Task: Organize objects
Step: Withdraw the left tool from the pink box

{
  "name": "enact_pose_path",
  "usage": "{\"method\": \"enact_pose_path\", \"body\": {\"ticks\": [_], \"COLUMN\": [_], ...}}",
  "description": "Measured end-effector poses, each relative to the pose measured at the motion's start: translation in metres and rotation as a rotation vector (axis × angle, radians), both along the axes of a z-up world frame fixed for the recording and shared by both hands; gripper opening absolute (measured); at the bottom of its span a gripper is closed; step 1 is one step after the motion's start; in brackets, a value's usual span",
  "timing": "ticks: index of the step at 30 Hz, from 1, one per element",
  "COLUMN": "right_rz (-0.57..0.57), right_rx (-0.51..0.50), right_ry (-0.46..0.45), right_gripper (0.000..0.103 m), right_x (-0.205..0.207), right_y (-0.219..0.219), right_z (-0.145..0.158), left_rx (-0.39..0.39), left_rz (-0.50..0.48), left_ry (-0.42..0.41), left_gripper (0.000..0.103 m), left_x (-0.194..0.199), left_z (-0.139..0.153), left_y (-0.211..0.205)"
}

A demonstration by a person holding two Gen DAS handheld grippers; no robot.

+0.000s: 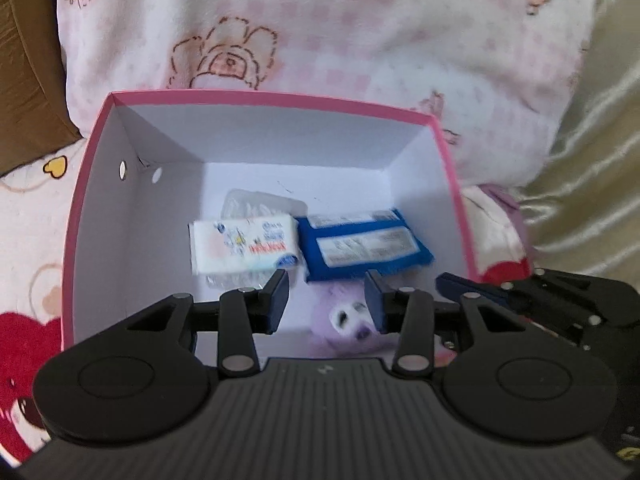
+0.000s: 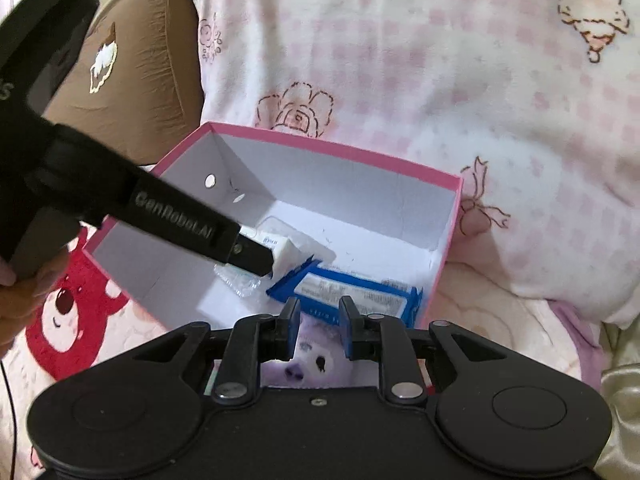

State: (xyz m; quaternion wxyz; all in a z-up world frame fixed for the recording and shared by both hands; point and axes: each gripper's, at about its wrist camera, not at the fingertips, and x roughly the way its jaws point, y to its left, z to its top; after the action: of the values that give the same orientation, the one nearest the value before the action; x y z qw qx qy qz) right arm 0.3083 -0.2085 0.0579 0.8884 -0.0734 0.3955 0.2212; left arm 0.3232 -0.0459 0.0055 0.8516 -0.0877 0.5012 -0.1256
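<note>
Inside, the pink-rimmed box (image 1: 256,100) holds a white tissue pack (image 1: 244,246), a blue packet (image 1: 366,244) beside it, and a lilac plush toy (image 1: 344,320) at the near wall. Left gripper (image 1: 327,300) hangs over the plush, jaws apart, gripping nothing. Right gripper (image 2: 320,320) likewise stands slightly parted, empty. Box rests on pink patterned bedding (image 2: 400,60).

This looks like a bedroom at home: a pink-checked quilt (image 2: 400,80) with cartoon animals is heaped on a bed, a brown pillow (image 2: 140,72) lies beside it, and a sheet (image 2: 68,320) printed with red bears is spread underneath.
</note>
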Motion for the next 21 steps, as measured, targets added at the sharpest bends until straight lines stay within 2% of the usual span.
{"method": "enact_pose_path", "body": {"ticks": [3,9,15,21], "right_rz": [0.025,0.041,0.032,0.055], "right_rx": [-0.011,-0.011,0.031,-0.001], "right_ry": [-0.008,-0.005,0.018,-0.012], "right_gripper": [0.027,0.034,0.038,0.038], "right_x": [-0.020,-0.053,-0.077,-0.107], "right_y": [0.001,0.002,0.001,0.007], "right_z": [0.010,0.037,0.056,0.070], "left_rx": [0.013,0.059,0.093,0.107], "left_rz": [-0.007,-0.030,-0.025,-0.037], "left_ry": [-0.013,-0.073,-0.049,-0.062], "left_gripper": [0.042,0.050,0.056,0.058], "left_x": [-0.018,-0.055,-0.088,-0.118], "left_z": [0.013,0.050,0.071,0.084], "left_y": [0.002,0.004,0.008,0.012]}}
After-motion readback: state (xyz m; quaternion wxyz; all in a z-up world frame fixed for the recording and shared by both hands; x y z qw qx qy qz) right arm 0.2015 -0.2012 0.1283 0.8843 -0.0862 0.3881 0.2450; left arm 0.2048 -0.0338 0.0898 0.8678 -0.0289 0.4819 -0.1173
